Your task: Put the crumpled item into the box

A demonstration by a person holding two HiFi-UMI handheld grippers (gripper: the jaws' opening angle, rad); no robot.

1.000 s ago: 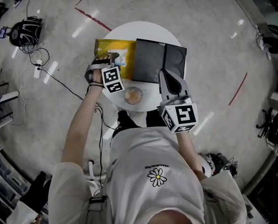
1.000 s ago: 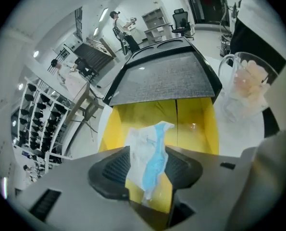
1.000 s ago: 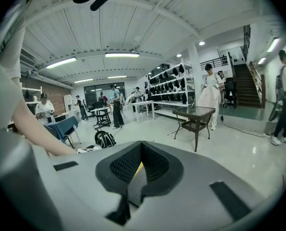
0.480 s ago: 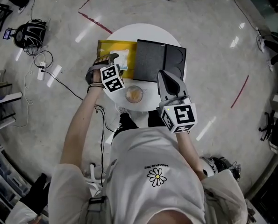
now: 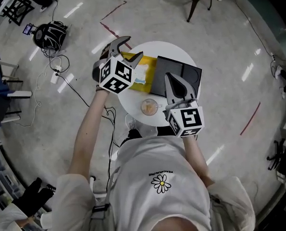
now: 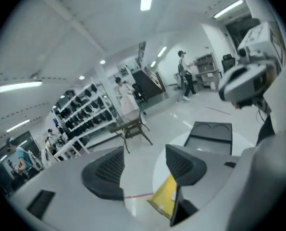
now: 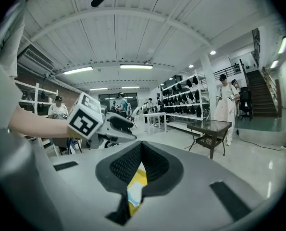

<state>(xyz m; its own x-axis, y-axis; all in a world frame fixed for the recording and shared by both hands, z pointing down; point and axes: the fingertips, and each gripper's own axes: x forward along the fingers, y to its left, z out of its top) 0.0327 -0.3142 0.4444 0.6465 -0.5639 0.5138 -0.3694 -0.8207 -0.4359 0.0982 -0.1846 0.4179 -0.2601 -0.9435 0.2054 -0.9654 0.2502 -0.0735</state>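
Now, on the round white desk a crumpled white and pale blue item lies in the flat yellow cardboard box, at about 10 o'clock on the desk top. Just beside it, toward 2 o'clock, there is an open black box. A small clear glass cup with orange contents stands at 6 o'clock, near the person. The left tongs hang above the 10 o'clock rim, wide apart but closing, with nothing between them. The right tongs are pressed together and empty, over the black box.
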